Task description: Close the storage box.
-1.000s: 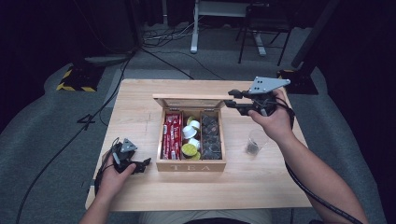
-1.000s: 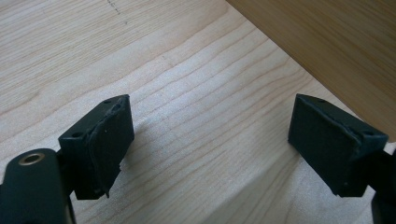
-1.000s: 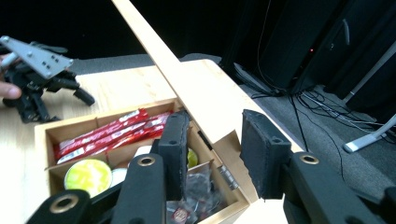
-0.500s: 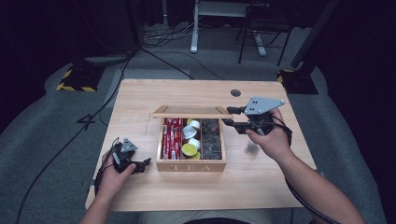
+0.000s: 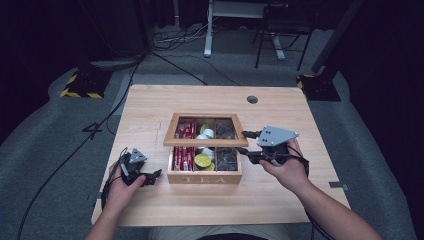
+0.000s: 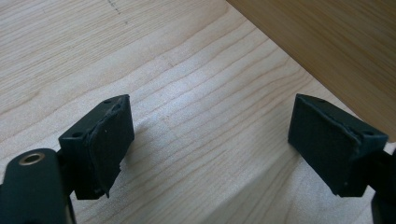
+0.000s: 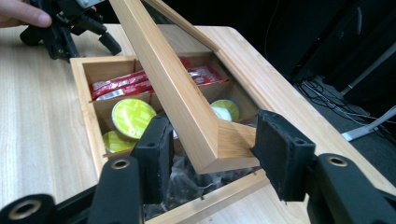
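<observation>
Light wood desk [image 5: 150, 112], round hole [image 5: 252, 99] near far edge. Tea box [image 5: 205, 176] sits mid-desk; my left gripper [image 5: 148, 176] rests beside it.

From above my side of the table, the word "TEA" could be read in capital letters on the front wall of the wooden box [image 5: 204, 178] that stood before me. A large pale "4" was marked on the grey floor [image 5: 95, 129] to the left of the table. The red sachets and yellow-lidded cups inside the box carried print too small for me to read.
</observation>
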Demonstrator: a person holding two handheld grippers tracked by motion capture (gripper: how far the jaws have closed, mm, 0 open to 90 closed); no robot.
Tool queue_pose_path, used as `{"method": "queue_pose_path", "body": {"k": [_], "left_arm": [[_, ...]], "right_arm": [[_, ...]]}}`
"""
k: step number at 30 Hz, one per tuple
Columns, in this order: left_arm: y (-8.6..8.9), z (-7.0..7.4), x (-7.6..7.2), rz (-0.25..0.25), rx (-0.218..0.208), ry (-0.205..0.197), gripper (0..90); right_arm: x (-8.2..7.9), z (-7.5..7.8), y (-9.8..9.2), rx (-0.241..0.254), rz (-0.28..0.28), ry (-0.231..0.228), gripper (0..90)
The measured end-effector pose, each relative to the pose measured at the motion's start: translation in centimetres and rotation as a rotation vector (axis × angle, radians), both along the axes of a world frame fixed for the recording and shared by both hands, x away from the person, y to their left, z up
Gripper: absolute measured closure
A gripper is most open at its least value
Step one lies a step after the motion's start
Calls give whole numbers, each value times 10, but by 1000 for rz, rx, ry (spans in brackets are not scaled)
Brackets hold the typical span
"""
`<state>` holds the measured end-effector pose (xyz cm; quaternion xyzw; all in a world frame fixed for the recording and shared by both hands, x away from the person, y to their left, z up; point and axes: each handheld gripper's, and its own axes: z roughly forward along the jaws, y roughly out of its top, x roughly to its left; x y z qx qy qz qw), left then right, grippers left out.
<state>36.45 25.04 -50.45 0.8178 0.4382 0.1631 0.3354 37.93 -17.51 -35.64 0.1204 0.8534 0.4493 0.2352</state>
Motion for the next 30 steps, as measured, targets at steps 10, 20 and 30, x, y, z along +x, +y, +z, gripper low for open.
{"method": "queue_pose_path", "body": {"k": [10,20,30], "left_arm": [[0,0,0,0,0,0,148],[0,0,0,2,0,0,148],[0,0,0,0,1,0,148]], "right_arm": [[-9,-18,-1,-7,-3,-5,424],[-13,-32,-5,1,-30,37,427],[-20,-44,-4,-16,-46,31,423]]}}
